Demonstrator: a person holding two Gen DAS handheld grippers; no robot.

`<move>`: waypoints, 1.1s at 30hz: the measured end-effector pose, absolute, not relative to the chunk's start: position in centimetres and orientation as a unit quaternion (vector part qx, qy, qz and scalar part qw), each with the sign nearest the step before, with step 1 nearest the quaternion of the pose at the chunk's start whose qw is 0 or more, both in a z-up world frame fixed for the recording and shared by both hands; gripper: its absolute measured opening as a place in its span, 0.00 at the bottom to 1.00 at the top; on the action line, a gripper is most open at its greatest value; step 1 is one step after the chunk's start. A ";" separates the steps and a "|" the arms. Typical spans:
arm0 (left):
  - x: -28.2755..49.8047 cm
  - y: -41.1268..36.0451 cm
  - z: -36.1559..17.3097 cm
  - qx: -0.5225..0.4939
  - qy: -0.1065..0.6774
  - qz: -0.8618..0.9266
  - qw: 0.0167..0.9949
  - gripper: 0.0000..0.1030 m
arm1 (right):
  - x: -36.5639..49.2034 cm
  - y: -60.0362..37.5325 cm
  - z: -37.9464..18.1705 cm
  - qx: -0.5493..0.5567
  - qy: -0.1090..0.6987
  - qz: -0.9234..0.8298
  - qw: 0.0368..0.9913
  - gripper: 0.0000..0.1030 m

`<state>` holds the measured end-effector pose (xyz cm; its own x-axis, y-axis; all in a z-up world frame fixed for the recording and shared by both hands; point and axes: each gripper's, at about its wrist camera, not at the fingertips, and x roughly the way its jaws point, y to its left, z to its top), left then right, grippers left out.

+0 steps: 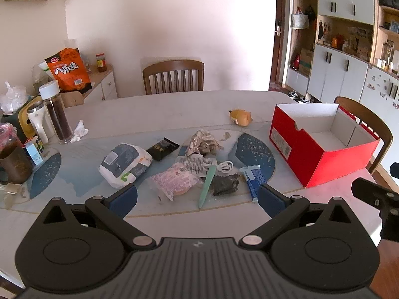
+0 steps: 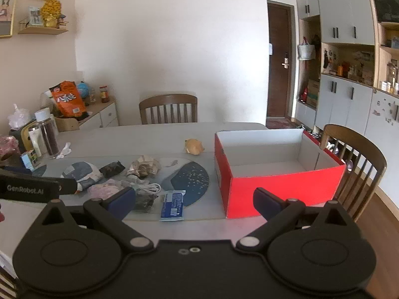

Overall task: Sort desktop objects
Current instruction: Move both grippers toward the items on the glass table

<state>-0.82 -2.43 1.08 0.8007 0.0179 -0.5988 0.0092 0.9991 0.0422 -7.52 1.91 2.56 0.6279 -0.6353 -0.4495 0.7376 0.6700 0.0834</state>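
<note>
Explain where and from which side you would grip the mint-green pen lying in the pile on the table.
Grip the mint-green pen at its near, lower half, coming from above with the tongs across its width. It lies flat, that end pointing toward the camera and seemingly clear; its far end sits among the white cable and wrappers.

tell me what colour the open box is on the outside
Red outside, white inside; the box shows best in the right wrist view.

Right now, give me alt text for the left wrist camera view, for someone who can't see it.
The open left claw hovers over a cluttered table, empty, with a pile of small packets and a green pen just ahead. An empty red box stands to the right, a small orange toy behind the pile, and bottles and snacks at the left edge.
</note>
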 end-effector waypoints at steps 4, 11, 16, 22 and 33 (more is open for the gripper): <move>-0.9 -2.1 1.2 0.016 0.312 -0.011 0.950 1.00 | -7.5 2.0 2.6 0.128 0.197 -0.381 0.894 0.98; -0.6 -1.4 1.2 0.021 0.312 -0.012 0.950 1.00 | -6.8 1.9 2.5 0.129 0.192 -0.381 0.895 0.98; 0.3 -0.5 0.8 0.023 0.314 -0.022 0.949 1.00 | -5.9 1.5 2.2 0.136 0.192 -0.383 0.893 0.98; 1.9 0.8 0.1 0.022 0.317 -0.033 0.948 1.00 | -4.1 1.0 1.6 0.141 0.197 -0.390 0.888 0.96; 5.4 3.5 -1.3 0.028 0.329 -0.047 0.943 1.00 | -0.1 -0.1 0.4 0.144 0.219 -0.400 0.878 0.92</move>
<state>5.39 3.52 -1.28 0.7795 -0.0696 -0.6225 0.1065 0.9941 0.0222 -0.14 -0.08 0.40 0.5843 -0.6394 -0.4998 0.7655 0.6387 0.0777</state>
